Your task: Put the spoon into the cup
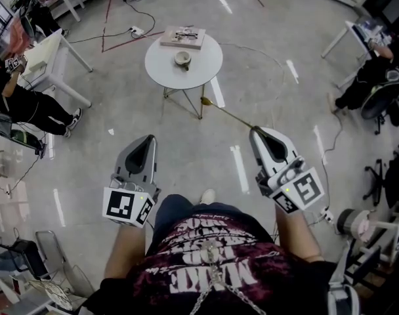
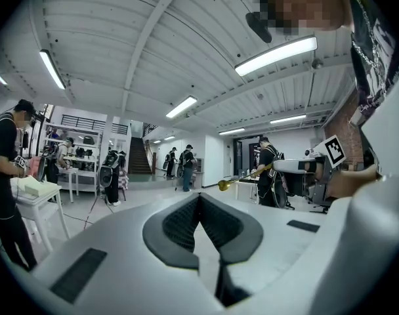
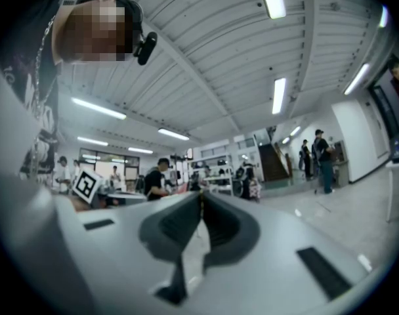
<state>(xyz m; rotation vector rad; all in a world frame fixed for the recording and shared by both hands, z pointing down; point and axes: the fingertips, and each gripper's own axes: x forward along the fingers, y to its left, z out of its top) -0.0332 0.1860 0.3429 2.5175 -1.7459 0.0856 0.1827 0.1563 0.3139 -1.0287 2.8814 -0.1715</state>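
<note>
- A small pale ceramic cup [image 1: 182, 59] stands near the middle of the round white table [image 1: 203, 72], with a flat brown book [image 1: 183, 38] at the table's far edge. The person is well short of the table.
- The long, slim gold metal spoon [image 1: 229, 114] is carried level with its bowl end nearest the table, probably so it can go into the cup bowl-first.
- The right gripper [image 1: 255, 131] is clamped on the spoon's handle end, its jaws almost together.
- The left gripper [image 1: 149, 138] is closed on nothing and held back from the table, apparently spare.
</note>
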